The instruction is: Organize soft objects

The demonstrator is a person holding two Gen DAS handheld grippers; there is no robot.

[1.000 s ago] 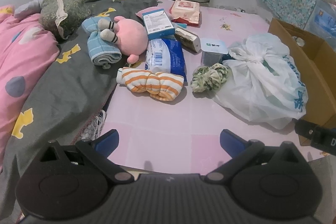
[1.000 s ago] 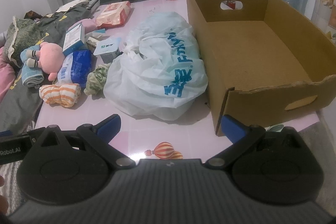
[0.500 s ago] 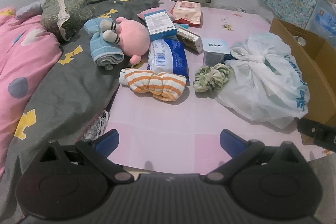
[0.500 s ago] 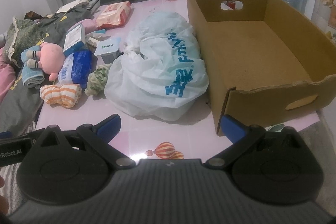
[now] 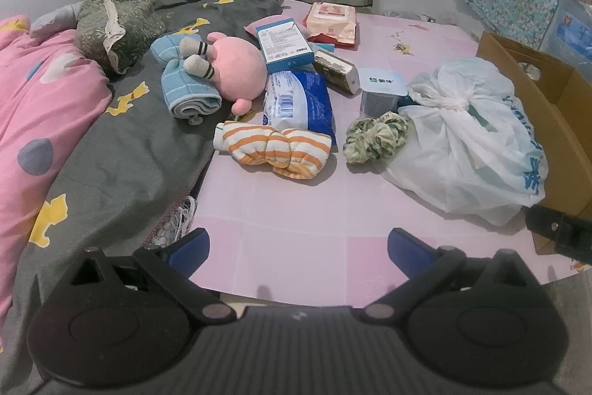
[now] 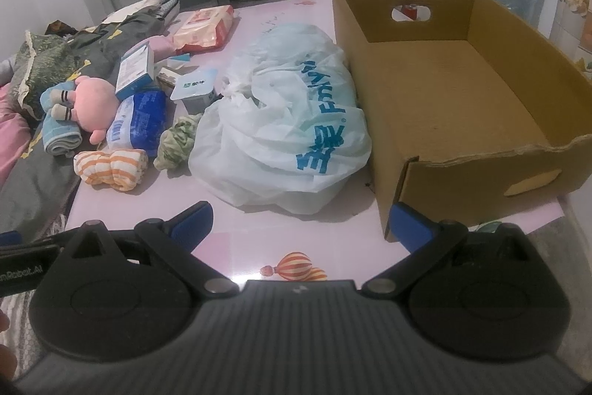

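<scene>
An orange-striped rolled cloth (image 5: 275, 149) (image 6: 111, 169) lies on the pink table (image 5: 296, 228), beside a green scrunchie (image 5: 375, 140) (image 6: 177, 143). A pink plush toy (image 5: 235, 69) (image 6: 94, 102) rests against a rolled blue towel (image 5: 185, 87) at the table's left edge. A tied white plastic bag (image 5: 470, 143) (image 6: 285, 128) sits next to an empty cardboard box (image 6: 458, 106). My left gripper (image 5: 298, 248) hangs open near the table's front edge, well short of the striped cloth. My right gripper (image 6: 301, 224) is open too, in front of the bag and the box corner.
A blue wipes pack (image 5: 299, 102), a blue-white carton (image 5: 283, 43), a pink wipes pack (image 5: 331, 21) and a small tub (image 5: 381, 91) crowd the table's middle. A grey blanket (image 5: 122, 154) and a pink duvet (image 5: 33, 106) lie at the left. Curtains hang behind.
The left wrist view has drifted slightly, so the objects sit a little lower and to the right. The right gripper has barely moved. Both stay open.
</scene>
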